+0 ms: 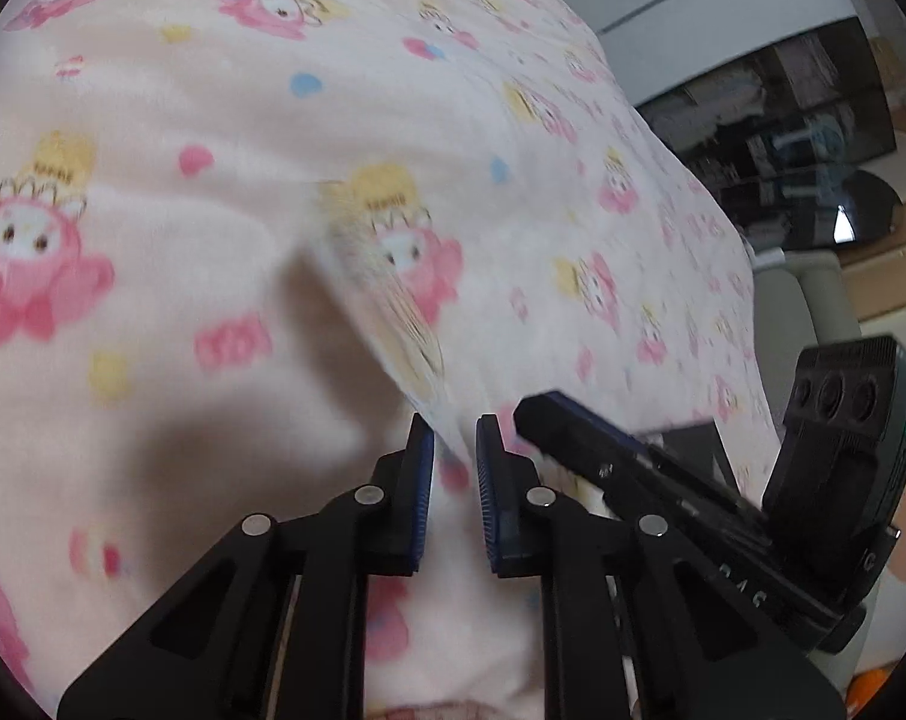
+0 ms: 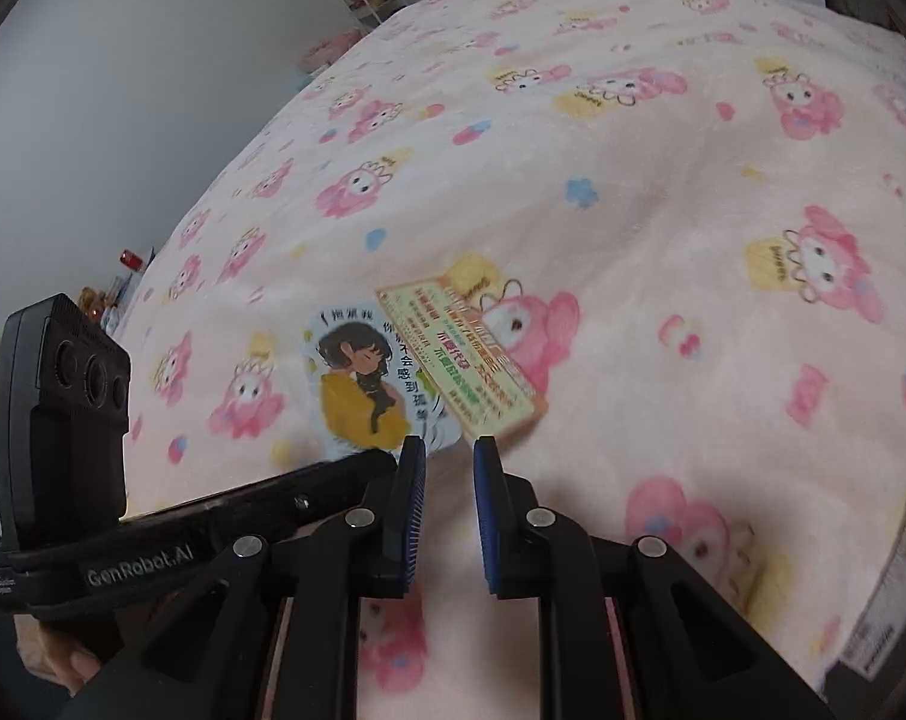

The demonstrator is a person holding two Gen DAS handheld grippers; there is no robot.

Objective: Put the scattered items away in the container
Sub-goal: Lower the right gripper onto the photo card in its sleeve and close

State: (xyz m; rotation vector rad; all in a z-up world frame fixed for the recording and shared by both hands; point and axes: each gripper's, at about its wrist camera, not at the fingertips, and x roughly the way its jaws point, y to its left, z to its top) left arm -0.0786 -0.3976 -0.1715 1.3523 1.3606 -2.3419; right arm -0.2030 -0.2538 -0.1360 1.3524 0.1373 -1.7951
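We are working over a bed covered by a pink cartoon-print blanket (image 2: 663, 192), and the tidying is judged to be at an early stage. In the right wrist view, two flat items are lying at the centre of the frame: a round sticker showing a girl with a cat (image 2: 363, 384) and, overlapping its right edge, an orange printed card (image 2: 465, 354). The right tongs (image 2: 450, 450) are standing open and empty just below these items, not touching them. In the left wrist view, the left tongs (image 1: 456, 429) are also open, and we are seeing a raised fold of blanket (image 1: 387, 282) reaching between them; whether they are pinching it cannot be told. No container is showing in either view, so both items are remaining to be collected.
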